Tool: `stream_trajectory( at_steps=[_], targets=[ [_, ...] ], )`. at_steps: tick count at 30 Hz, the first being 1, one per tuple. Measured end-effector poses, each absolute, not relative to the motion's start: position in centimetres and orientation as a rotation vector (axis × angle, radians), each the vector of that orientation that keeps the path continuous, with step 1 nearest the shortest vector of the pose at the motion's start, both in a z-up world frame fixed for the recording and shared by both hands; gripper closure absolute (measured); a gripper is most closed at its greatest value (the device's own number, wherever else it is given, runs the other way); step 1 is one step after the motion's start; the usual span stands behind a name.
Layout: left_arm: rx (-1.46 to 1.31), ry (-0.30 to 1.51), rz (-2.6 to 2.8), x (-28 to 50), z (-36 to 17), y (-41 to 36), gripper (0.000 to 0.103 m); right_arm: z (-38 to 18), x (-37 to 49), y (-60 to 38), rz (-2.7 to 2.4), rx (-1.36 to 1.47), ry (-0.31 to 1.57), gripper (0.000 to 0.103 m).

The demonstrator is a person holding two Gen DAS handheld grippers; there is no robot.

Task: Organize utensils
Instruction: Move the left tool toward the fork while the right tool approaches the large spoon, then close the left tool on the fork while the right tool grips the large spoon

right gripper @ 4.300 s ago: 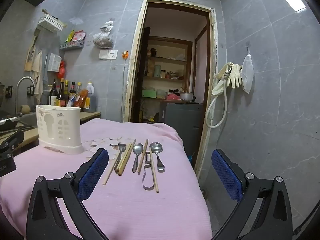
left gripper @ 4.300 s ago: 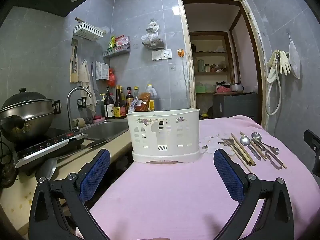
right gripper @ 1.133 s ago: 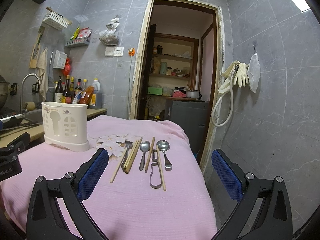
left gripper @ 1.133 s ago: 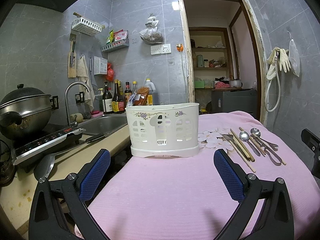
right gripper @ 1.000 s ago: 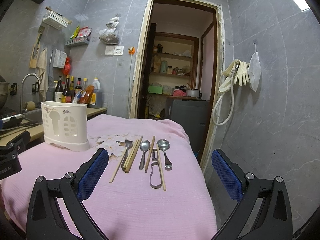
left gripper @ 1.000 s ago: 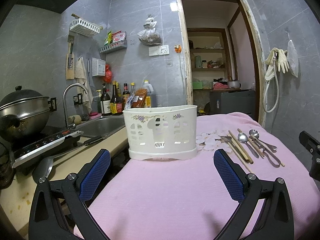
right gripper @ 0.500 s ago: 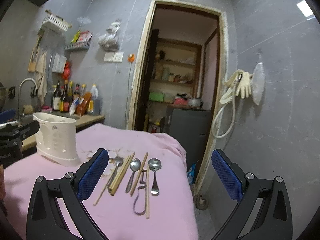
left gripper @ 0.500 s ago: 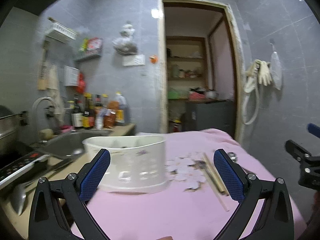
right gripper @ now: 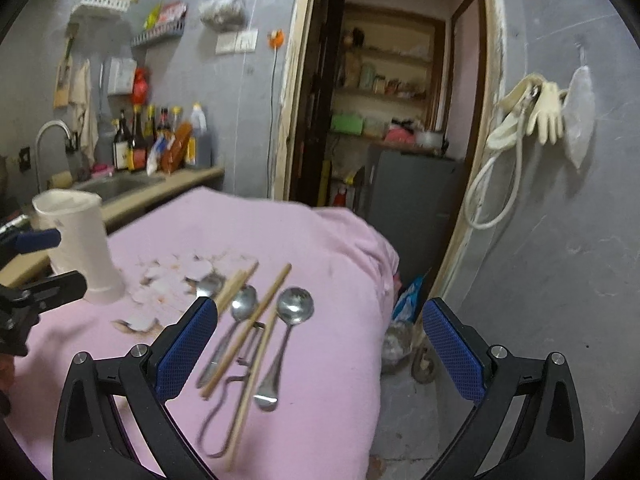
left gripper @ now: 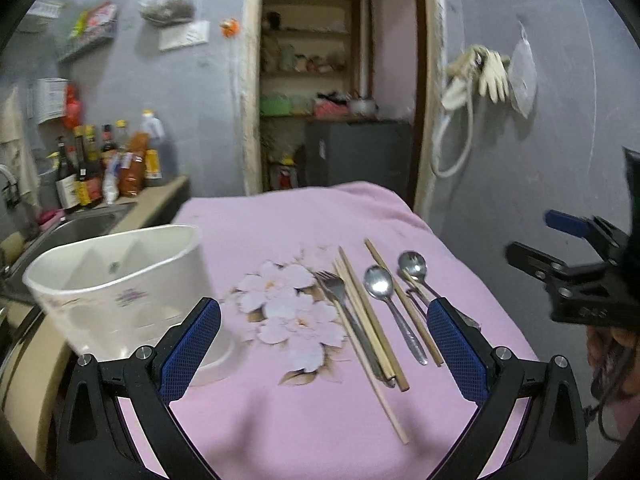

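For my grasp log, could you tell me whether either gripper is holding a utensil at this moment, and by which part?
Nothing is held. The left gripper and right gripper are both open and empty; the utensils, such as the fork, lie on the pink cloth.

Motion blur softens both views. In the right wrist view the utensil holder near the left edge is smeared, and the other hand-held gripper in front of it is cut off by that edge, so how its jaws stand cannot be told. The fork there shows only its blurred head; the rest lies behind a blue finger pad. In the left wrist view the holder's near base hides behind a blue pad, and the wire tool beside the spoons is mostly covered by the right pad. The bottles on the far tabletop are too blurred to read.
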State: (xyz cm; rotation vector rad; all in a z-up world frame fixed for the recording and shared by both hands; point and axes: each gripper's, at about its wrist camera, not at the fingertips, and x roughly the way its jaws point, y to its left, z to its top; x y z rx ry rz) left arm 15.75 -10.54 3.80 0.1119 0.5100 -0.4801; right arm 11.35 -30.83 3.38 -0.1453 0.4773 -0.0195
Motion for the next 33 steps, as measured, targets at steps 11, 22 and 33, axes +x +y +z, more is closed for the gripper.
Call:
stream_trajectory(
  at_steps=[11, 22, 33],
  targets=[
    [0.182, 0.705, -0.558, 22.2, 0.0, -14.5, 0.040, -1.2, 18.6, -33.9, 0.090, -0.104, 0.738, 0.045],
    [0.087, 0.874, -0.600, 29.1, -2.9, -14.0, 0.076, -3.5, 21.4, -33.7, 0.166, -0.141, 0.832, 0.053],
    [-0.008, 0.957, -0.628, 31.4, -4.1, -13.6, 0.087, -4.1, 23.3, -32.3, 0.192, -0.213, 0.863, 0.053]
  ],
)
